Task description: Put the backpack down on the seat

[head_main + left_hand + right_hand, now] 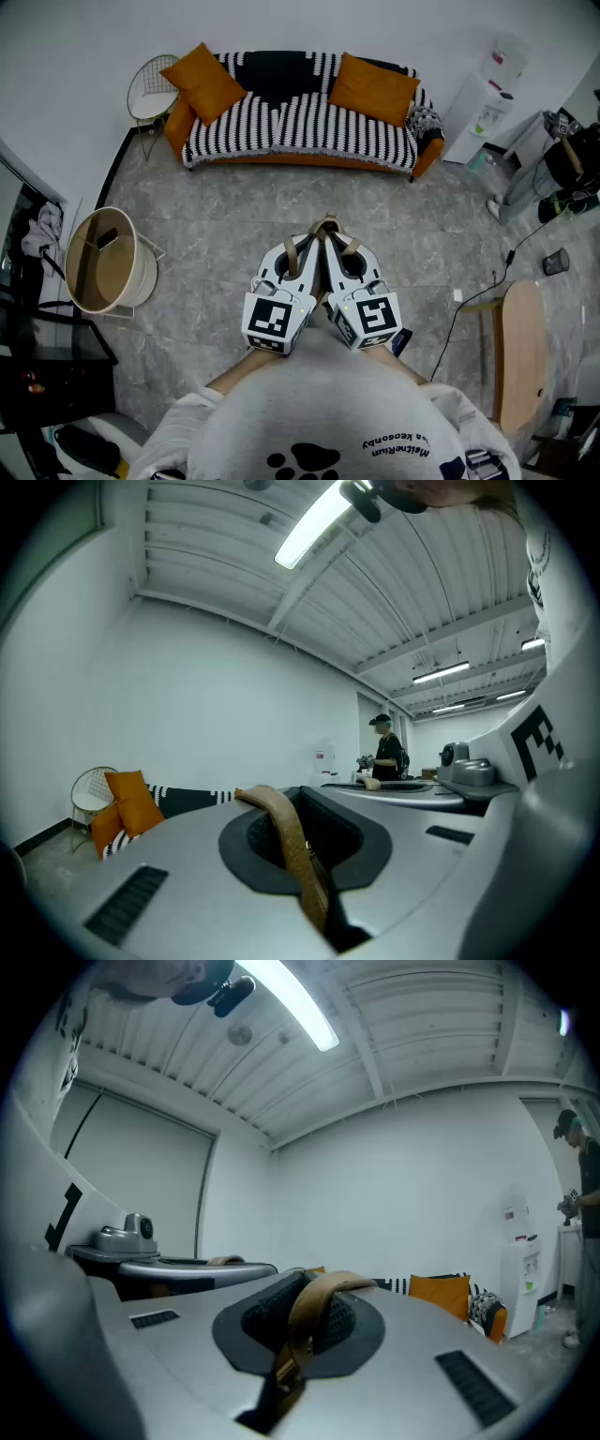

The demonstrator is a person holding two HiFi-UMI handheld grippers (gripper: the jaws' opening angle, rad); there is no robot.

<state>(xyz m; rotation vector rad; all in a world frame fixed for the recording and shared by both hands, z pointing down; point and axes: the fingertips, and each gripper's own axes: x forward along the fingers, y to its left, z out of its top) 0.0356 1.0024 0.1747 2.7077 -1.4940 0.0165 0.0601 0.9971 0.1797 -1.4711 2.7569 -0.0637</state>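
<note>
Both grippers are held level and side by side in front of my chest. My left gripper (309, 240) is shut on a tan backpack strap (324, 226), and my right gripper (336, 240) is shut on a tan strap too. In the left gripper view the strap (286, 832) loops up over the dark pad of the left gripper (309, 878). The right gripper view shows a similar loop of strap (319, 1299) over the right gripper (292, 1354). The backpack's body is hidden below the grippers. The striped sofa (300, 122) with orange cushions stands across the floor, well ahead.
A wire chair (150, 89) stands left of the sofa and a water dispenser (483, 98) to its right. A round beige bin (108, 262) sits at the left, a wooden table (520, 352) at the right. A person (386, 747) stands far off.
</note>
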